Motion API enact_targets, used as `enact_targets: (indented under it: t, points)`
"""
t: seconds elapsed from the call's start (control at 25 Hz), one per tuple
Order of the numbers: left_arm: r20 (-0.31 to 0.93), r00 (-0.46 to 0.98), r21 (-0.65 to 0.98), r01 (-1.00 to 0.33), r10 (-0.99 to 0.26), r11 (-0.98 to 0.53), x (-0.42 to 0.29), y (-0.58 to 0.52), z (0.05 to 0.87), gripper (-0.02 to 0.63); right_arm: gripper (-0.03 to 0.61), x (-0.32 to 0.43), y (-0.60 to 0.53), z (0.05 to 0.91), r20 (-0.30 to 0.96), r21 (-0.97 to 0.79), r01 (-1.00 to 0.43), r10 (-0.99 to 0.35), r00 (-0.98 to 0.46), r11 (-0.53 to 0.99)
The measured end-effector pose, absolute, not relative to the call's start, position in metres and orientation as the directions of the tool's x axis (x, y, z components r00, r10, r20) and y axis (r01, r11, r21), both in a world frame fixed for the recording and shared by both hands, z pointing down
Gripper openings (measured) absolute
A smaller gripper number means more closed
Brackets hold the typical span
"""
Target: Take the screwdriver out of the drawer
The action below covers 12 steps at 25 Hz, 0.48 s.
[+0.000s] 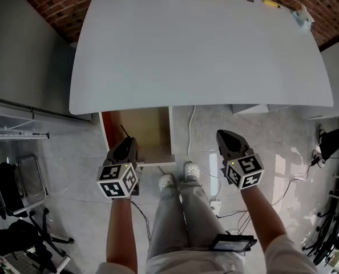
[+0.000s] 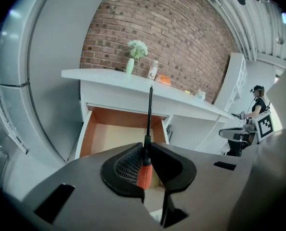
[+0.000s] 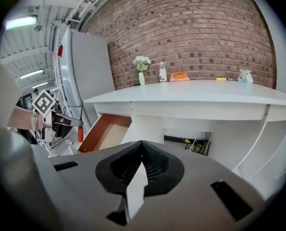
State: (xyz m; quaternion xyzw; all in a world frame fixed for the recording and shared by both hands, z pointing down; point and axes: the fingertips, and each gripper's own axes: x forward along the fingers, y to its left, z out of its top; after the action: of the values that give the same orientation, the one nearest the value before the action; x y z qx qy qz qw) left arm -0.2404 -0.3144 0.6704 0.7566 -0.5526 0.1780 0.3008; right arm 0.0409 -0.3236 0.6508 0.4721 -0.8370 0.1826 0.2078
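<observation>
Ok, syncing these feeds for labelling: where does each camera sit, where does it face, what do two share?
Head view: on the person's head, looking steeply down at the desk and open drawer; shows left gripper, right gripper, forearms, legs.
Left gripper view: on the left gripper, facing the drawer and brick wall; its jaws grip the screwdriver.
Right gripper view: on the right gripper, facing the desk; jaws together, empty; left gripper at left edge.
Shared: both gripper views show drawer, desk, vase.
</observation>
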Motion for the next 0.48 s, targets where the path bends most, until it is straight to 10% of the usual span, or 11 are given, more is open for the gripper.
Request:
enact_targets:
  t: [0.48]
  points:
    - [0.548, 0.305, 0.272, -0.945, -0.779, -0.179, -0.242, -0.287, 0.575, 0.060, 0.019, 0.022, -0.300, 0.542, 0.463, -0.019, -0.801, -0.704, -0.538, 0.599]
